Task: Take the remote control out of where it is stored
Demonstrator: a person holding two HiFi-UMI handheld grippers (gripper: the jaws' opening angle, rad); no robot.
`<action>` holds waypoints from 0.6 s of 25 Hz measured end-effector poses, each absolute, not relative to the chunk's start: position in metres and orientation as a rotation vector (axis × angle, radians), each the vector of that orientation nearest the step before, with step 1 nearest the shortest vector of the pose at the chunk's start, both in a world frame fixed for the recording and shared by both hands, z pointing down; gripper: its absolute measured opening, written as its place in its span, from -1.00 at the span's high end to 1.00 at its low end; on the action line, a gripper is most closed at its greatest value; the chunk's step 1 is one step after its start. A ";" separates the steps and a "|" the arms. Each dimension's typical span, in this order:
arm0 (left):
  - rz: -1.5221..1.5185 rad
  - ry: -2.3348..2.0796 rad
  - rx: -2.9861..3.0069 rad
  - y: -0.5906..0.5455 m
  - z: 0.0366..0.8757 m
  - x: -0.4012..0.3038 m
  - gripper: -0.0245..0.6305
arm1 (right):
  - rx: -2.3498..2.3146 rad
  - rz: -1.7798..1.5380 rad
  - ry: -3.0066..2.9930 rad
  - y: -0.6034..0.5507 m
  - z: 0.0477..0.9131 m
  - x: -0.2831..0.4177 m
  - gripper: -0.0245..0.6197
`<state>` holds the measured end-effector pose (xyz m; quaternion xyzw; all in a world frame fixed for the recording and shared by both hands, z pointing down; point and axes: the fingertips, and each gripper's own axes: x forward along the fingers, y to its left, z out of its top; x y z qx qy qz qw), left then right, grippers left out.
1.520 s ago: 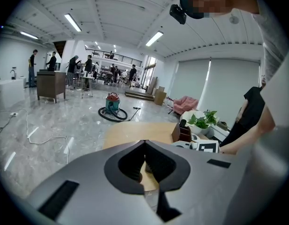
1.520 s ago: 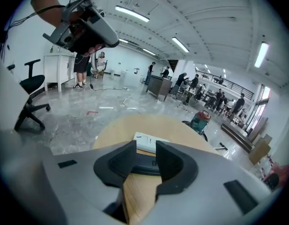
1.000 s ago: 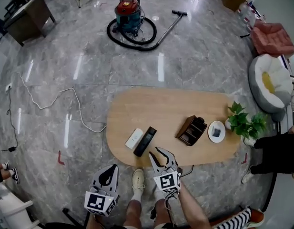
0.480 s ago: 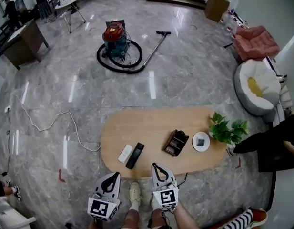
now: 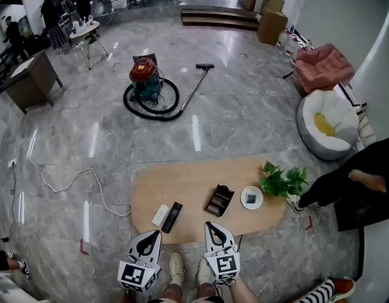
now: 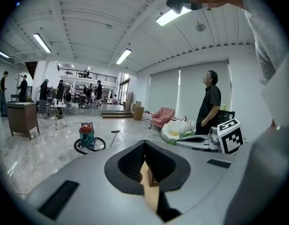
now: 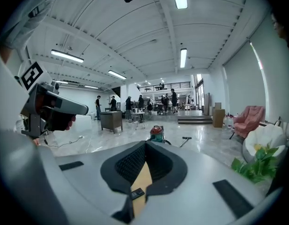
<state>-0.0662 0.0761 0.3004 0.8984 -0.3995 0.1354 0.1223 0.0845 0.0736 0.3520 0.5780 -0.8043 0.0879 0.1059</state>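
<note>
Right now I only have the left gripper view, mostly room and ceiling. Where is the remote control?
Observer: Two lie flat on the wooden table: a white remote beside a black remote.
Operator: Is either one in a holder?
Observer: No. The brown holder stands apart, to their right in the head view.
Operator: Does the right gripper hold anything?
Observer: No. Its jaws have just closed, with nothing between them.
</note>
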 end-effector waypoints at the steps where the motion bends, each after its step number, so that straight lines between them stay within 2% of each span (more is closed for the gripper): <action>1: 0.390 -1.168 2.629 0.076 0.295 -0.063 0.91 | 1.712 0.259 -2.367 0.076 0.346 0.090 0.90; 15: 0.347 -1.177 2.704 0.098 0.245 -0.025 0.91 | 1.823 0.276 -2.328 0.128 0.289 0.150 0.90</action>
